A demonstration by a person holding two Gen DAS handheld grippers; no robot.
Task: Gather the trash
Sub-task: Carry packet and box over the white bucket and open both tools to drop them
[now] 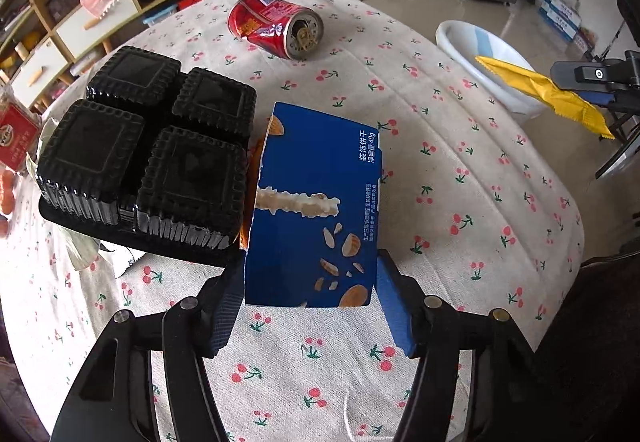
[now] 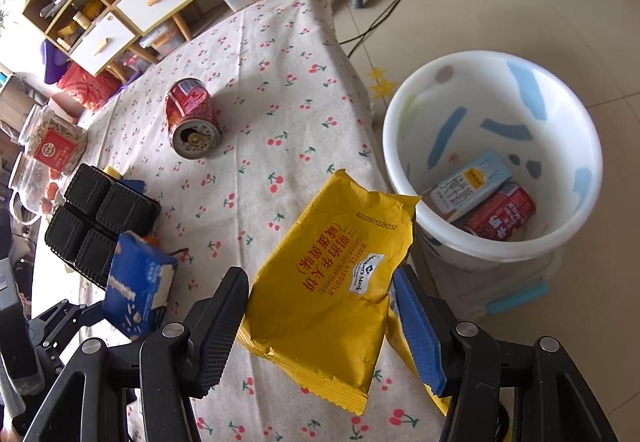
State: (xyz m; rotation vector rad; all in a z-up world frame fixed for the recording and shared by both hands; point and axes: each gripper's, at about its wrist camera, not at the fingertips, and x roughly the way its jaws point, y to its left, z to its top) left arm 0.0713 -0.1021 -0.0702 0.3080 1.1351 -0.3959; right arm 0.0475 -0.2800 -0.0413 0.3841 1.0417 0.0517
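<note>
My left gripper (image 1: 310, 282) is shut on a blue snack box (image 1: 316, 201) and holds it just above the cherry-print tablecloth (image 1: 440, 145); the box also shows in the right wrist view (image 2: 138, 282). My right gripper (image 2: 320, 294) is shut on a yellow snack wrapper (image 2: 332, 282), held above the table's right edge, beside the white trash bucket (image 2: 400, 161). The wrapper also shows in the left wrist view (image 1: 548, 93). A crushed red can (image 1: 274, 26) lies on its side farther back on the table, also in the right wrist view (image 2: 192, 117).
A black four-cup plastic tray (image 1: 148, 149) lies left of the blue box. The bucket on the floor holds a light-blue carton (image 2: 468, 189) and a red can (image 2: 500, 213). Jars (image 2: 56, 141) stand at the table's left. Shelves line the far wall.
</note>
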